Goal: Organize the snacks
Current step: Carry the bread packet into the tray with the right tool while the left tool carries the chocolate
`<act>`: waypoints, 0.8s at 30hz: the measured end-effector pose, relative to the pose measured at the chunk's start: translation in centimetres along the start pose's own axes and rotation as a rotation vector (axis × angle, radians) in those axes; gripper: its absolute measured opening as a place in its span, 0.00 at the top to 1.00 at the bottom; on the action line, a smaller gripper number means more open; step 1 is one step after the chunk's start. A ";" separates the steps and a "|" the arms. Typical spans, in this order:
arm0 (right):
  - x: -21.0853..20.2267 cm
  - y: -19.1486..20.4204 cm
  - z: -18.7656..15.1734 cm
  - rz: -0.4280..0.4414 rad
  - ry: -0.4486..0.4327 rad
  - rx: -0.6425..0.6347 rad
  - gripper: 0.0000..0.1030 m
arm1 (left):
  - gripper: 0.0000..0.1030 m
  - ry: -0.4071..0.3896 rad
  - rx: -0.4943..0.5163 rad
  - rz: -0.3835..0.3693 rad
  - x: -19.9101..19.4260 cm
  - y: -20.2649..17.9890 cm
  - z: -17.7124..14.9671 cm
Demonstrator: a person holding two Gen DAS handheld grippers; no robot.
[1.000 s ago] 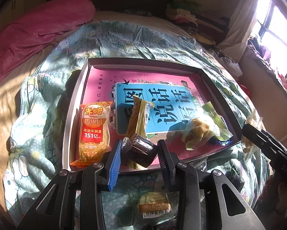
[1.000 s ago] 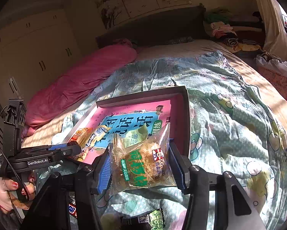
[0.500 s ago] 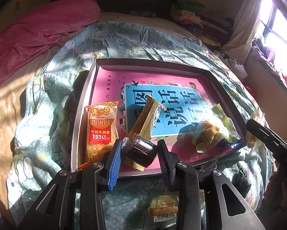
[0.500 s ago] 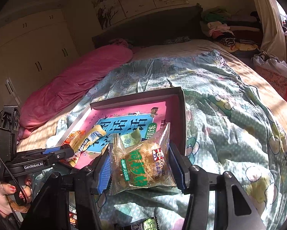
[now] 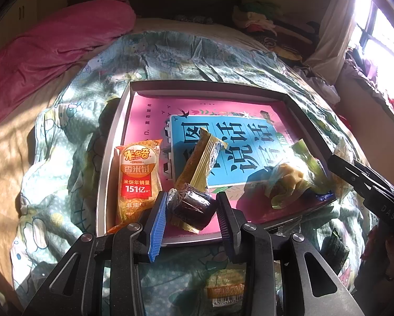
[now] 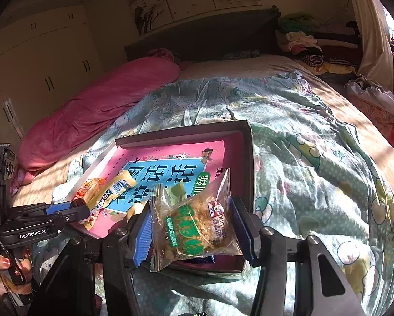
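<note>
A grey tray [image 5: 110, 155] [image 6: 249, 158] with a pink and blue bottom lies on the bed. My left gripper [image 5: 191, 210] is shut on a small dark wrapped snack [image 5: 194, 206] over the tray's near edge. In the tray lie an orange rice-cracker pack [image 5: 137, 176], a green-gold stick pack [image 5: 201, 160] and a clear green-edged snack [image 5: 291, 181]. My right gripper [image 6: 194, 229] is shut on a clear bag of brown cake with green print [image 6: 194, 223], held above the tray's near right corner.
Loose snack packets lie on the patterned quilt [image 5: 65, 184] in front of the tray: a yellow one with a barcode [image 5: 226, 289] and a dark one [image 5: 336, 250]. A pink duvet [image 6: 99, 105] lies at the left, piled clothes [image 6: 307, 42] at the back right.
Both views have shifted slightly, so the tray sits a little lower and further right in the left wrist view. Both grips are unchanged.
</note>
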State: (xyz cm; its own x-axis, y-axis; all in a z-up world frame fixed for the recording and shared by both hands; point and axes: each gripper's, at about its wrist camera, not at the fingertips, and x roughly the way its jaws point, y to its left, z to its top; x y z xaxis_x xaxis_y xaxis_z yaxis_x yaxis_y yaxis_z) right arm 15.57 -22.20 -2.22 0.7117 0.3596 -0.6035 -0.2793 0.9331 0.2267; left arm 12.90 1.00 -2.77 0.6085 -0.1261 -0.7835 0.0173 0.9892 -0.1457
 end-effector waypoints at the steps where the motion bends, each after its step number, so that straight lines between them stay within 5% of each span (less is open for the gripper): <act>1: 0.1 0.0 0.0 -0.002 0.003 -0.006 0.47 | 0.63 0.001 0.001 0.000 0.1 0.0 0.0; 24: 1.4 1.1 0.0 -0.005 0.033 -0.063 0.43 | 0.63 0.021 -0.003 0.007 0.6 -0.3 0.4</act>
State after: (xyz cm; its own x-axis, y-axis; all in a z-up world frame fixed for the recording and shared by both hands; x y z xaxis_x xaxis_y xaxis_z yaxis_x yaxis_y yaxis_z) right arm 16.24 -20.67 -2.82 0.6919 0.3537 -0.6295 -0.3164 0.9322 0.1760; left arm 13.57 0.65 -2.99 0.5916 -0.1212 -0.7970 0.0106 0.9897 -0.1426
